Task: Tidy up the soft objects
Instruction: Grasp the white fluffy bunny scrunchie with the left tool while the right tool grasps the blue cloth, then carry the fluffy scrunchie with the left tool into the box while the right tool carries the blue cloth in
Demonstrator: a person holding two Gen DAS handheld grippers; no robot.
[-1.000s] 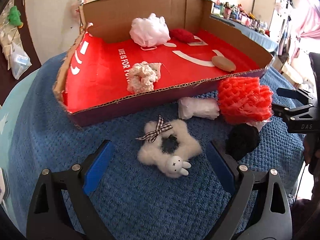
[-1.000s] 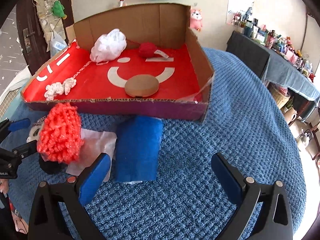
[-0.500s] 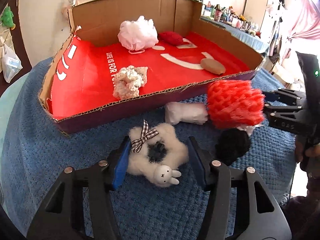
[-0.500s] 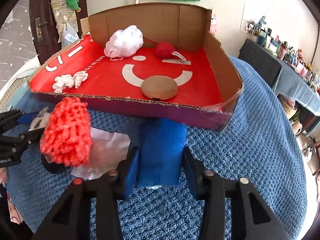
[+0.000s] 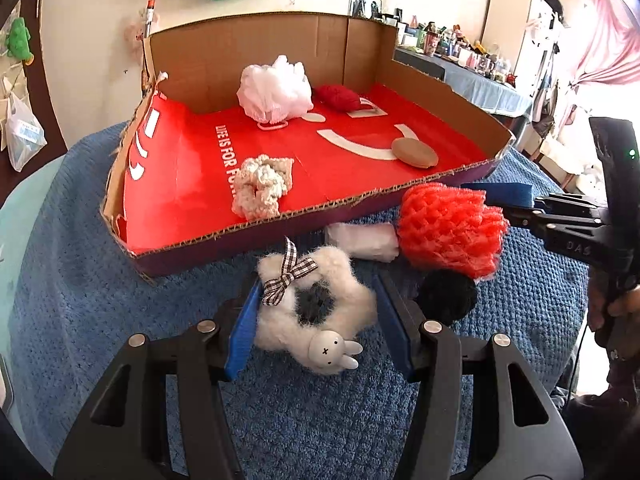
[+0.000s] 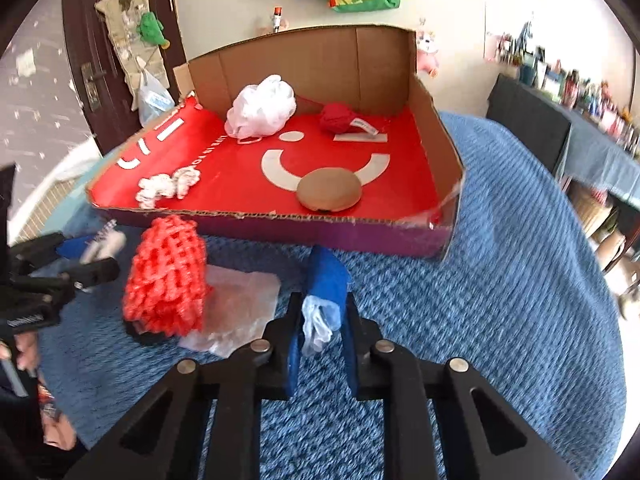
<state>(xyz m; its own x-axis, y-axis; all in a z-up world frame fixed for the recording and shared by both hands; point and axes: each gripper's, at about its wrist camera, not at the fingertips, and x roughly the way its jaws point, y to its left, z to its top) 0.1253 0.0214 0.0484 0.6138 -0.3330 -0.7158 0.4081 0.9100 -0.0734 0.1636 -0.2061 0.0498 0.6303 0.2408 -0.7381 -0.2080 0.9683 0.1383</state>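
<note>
My left gripper (image 5: 318, 286) is shut on a white fluffy scrunchie (image 5: 276, 332) with a checked bow and a bunny charm, its blue pads pressing both sides. It rests on the blue blanket (image 5: 80, 280). My right gripper (image 6: 323, 300) is closing tight on a blue sponge (image 6: 326, 276) in a clear wrapper, squeezed thin between the pads. Just beyond both stands the cardboard tray (image 5: 240, 248) with a red floor. In it lie a white mesh pouf (image 5: 276, 90), a red yarn ball (image 5: 338, 98), a cream scrunchie (image 5: 260, 186) and a tan round pad (image 5: 414, 152).
Between the grippers, in front of the tray, lie a red mesh pouf (image 5: 448, 228), a black pompom (image 5: 448, 296), a white wrapped roll (image 5: 364, 238) and a clear plastic sheet (image 6: 240, 300). A cluttered side table (image 6: 592, 136) stands to the right.
Both grippers went from wide open to closed: the left onto the fluffy scrunchie, the right onto the blue sponge, which is now pinched narrow. Both also edged forward.
</note>
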